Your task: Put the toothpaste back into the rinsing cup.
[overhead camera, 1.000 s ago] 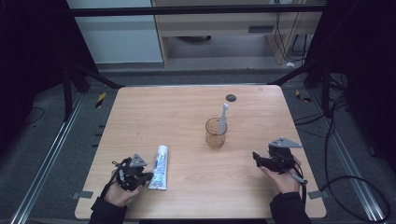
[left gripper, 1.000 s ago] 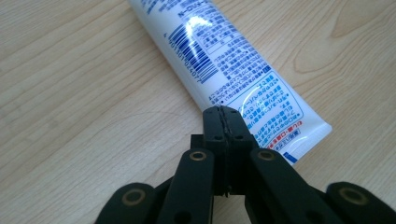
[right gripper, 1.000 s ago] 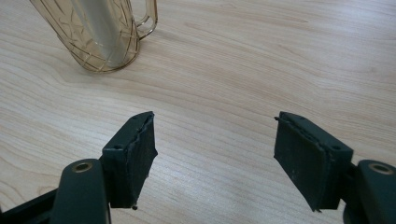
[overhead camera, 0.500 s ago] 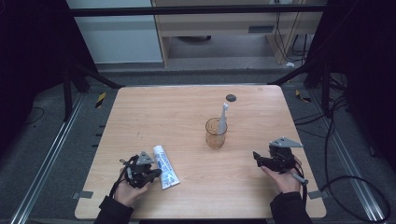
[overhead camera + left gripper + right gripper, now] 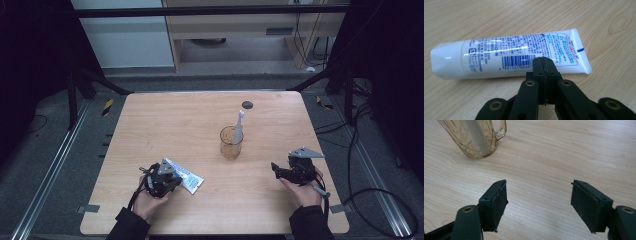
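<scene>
Tube (image 5: 509, 56) turning askew since a sec ago, near table (image 5: 200, 120) front-left | L gripper (image 5: 545, 60) jaws together, nudging tube | R gripper (image 5: 539, 202) jaws apart, idling | likely lining tube up for pickup

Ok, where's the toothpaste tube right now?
In the high view the toothpaste tube lies flat on the table near its front-left edge, right beside the shut left gripper, left of the amber cup.

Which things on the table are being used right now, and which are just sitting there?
In use: tube, left gripper with fingers shut, tips against it.
Just sitting: cup, toothbrush in it, dark disc, right gripper, open.
</scene>
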Demonstrator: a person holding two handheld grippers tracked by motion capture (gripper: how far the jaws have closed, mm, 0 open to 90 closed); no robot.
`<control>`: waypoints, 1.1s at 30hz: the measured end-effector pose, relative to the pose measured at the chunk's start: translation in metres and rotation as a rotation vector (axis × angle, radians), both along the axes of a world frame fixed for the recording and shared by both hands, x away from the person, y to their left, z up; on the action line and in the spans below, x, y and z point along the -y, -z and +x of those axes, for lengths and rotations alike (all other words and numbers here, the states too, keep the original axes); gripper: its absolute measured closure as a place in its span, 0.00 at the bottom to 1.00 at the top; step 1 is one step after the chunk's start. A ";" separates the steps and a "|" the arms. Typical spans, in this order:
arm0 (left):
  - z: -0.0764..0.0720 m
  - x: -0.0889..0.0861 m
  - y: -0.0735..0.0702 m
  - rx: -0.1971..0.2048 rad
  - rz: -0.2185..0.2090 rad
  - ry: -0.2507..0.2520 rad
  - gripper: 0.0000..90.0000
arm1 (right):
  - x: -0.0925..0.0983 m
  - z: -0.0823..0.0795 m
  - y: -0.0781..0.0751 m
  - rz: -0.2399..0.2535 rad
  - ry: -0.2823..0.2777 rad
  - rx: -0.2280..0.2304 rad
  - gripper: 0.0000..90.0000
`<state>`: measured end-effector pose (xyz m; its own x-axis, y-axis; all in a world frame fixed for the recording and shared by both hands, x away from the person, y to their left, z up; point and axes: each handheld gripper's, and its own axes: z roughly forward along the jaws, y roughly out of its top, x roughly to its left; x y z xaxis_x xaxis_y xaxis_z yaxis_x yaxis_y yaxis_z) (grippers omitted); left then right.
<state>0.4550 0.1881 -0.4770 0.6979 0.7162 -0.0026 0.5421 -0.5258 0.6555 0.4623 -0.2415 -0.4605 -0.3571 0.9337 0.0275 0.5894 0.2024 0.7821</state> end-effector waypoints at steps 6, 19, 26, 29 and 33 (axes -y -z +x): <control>0.007 0.006 0.001 0.004 0.000 0.010 0.99 | -0.001 0.000 0.000 -0.007 -0.001 0.001 0.32; 0.034 -0.023 -0.028 0.071 -0.028 -0.068 0.99 | -0.001 0.000 0.002 -0.005 -0.001 0.000 0.32; 0.062 -0.021 -0.020 0.074 0.074 -0.056 0.99 | 0.000 0.001 0.004 -0.005 0.001 -0.010 0.32; 0.068 -0.023 -0.015 0.057 0.079 -0.058 0.99 | 0.000 0.001 0.004 -0.007 0.001 -0.010 0.32; 0.069 -0.032 -0.016 0.043 0.067 -0.073 0.99 | 0.001 0.001 0.004 -0.006 0.000 -0.011 0.32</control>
